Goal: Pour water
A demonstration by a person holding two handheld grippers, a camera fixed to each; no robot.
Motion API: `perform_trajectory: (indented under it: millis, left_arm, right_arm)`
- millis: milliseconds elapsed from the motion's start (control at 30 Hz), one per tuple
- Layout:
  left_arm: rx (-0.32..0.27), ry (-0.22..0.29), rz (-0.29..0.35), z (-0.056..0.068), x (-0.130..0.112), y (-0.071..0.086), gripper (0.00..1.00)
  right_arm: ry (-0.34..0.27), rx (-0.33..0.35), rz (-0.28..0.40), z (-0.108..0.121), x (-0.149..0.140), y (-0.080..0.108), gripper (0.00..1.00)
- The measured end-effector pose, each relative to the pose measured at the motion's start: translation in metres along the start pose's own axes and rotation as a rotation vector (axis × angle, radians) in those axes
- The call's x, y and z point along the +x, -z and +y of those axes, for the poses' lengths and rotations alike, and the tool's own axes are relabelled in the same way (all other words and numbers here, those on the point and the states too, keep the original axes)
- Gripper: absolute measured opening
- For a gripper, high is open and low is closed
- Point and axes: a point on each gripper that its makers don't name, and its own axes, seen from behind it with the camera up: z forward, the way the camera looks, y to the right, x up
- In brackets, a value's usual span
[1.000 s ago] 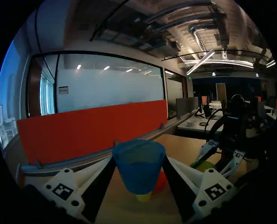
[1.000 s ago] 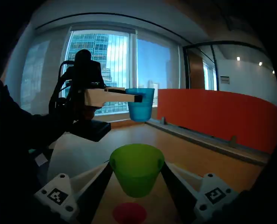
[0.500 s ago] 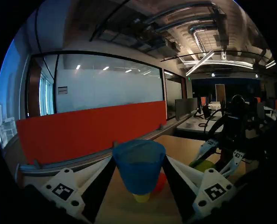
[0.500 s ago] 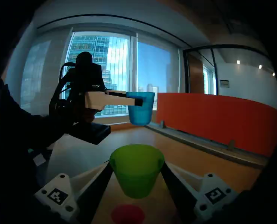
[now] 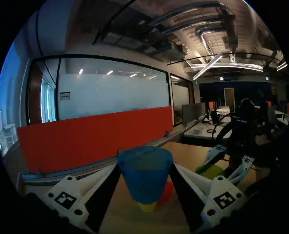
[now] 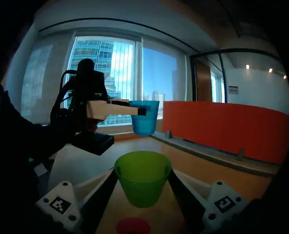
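Left claw clamps upright blue cup over desk.

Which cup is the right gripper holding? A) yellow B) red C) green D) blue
C: the green cup sits clamped between the fingers of the right gripper; the blue cup is in the left gripper.

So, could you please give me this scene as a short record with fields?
left gripper: shut on blue cup, upright, held above the table
right gripper: shut on green cup, upright
below the cups: red cup, yellow cup
pouring: not yet begun, neither cup tilted
water level: cannot tell
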Motion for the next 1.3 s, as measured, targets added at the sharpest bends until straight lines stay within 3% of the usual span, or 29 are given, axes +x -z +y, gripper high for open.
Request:
perform_trajectory:
  millis: [600,1300]
  left_arm:
    - [-0.011,-0.025,0.005,0.004,0.004,0.001,0.85]
    - [-0.002,-0.167,0.048,0.017,0.031,0.007,0.85]
  right_arm:
    - [0.006,-0.013,0.016,0.006,0.003,0.001,0.91]
    - [0.016,0.005,0.006,-0.005,0.003,-0.002,0.91]
